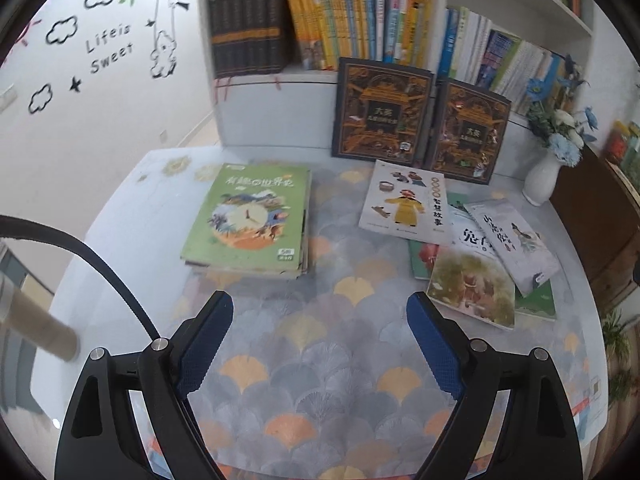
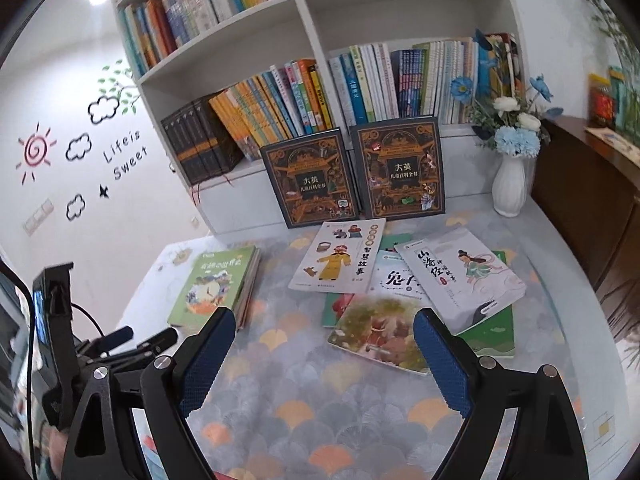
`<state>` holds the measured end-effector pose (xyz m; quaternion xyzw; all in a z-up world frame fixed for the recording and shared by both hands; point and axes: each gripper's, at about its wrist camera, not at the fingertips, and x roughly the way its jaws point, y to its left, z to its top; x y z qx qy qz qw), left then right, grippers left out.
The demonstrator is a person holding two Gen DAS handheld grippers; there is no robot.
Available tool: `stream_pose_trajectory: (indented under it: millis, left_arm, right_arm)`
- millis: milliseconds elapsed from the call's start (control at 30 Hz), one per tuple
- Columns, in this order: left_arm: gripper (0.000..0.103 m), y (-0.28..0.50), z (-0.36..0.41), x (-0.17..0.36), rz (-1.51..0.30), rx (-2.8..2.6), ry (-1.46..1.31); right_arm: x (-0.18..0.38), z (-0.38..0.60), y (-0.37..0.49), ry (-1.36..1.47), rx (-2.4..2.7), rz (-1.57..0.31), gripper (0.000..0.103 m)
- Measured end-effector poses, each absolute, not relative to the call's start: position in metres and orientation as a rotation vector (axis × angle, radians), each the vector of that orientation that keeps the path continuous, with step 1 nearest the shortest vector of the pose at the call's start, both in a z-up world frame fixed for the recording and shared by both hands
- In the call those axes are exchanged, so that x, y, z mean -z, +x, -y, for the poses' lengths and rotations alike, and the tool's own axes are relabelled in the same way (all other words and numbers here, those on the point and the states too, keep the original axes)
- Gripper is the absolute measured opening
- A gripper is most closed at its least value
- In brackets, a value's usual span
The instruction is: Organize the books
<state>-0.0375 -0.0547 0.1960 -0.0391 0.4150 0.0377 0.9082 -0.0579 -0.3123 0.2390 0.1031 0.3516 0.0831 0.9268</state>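
A stack of books with a green cover [image 1: 248, 216] [image 2: 216, 284] lies at the table's left. To the right, several thin books lie scattered and overlapping: a white one with a yellow-robed figure [image 1: 404, 204] [image 2: 340, 256], a painted picture book [image 1: 472, 284] [image 2: 384, 332], and a white one with a green-robed figure [image 1: 516, 240] [image 2: 460, 276]. My left gripper [image 1: 320, 304] is open above the cloth, short of the green stack. My right gripper [image 2: 324, 318] is open with nothing between its fingers, its right tip over the picture book's edge. The left gripper's fingers [image 2: 120, 336] show at the left of the right wrist view.
Two dark ornate books [image 1: 382, 108] [image 2: 400, 166] lean upright against the white bookshelf [image 2: 312, 20], which is packed with standing books. A white vase of blue flowers [image 1: 540, 180] [image 2: 509, 188] stands back right, beside a wooden cabinet [image 2: 580, 208]. The table has a fan-patterned cloth [image 1: 320, 380].
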Motion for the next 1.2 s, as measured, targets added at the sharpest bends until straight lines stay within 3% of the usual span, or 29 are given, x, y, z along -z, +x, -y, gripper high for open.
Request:
stream_pose_trajectory:
  millis: [1200]
  left_arm:
    - [0.088,-0.066,0.051,-0.203,-0.797,-0.160,0.018]
  right_arm:
    - [-0.205,0.285,-0.072,0.230,-0.110,-0.819,0.089]
